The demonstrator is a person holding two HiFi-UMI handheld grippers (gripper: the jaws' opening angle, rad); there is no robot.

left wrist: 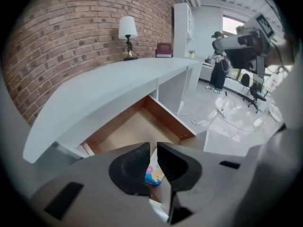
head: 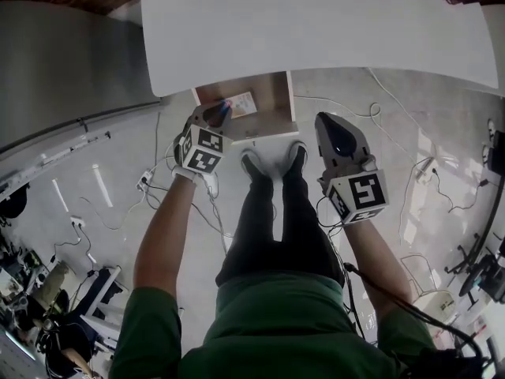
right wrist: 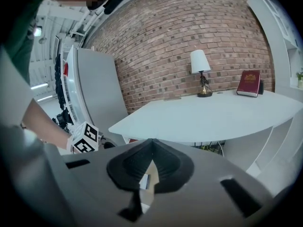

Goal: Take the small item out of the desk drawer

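- Brick wall (right wrist: 189,27) behind white desk (head: 316,22); lamp (right wrist: 200,70) and red book (right wrist: 249,83) on top.
- Pale floor (head: 118,152), loose cables (head: 374,110) across it.
- White shelving (left wrist: 182,27) at desk's end; bright patch beyond, probably a window (left wrist: 232,23).

Most of the small item (left wrist: 154,174) is hidden behind the left gripper's (left wrist: 153,151) jaws. Only a colourful strip shows in their narrow gap, its print too small to read, and whether the pads touch it cannot be told. Beyond those jaws the drawer's (left wrist: 137,126) back runs hidden under the desk top (left wrist: 109,86). Below the right gripper's (right wrist: 151,143) meeting tips only a sliver of drawer shows. Far beyond them, the red book's (right wrist: 249,83) title is too small to read.
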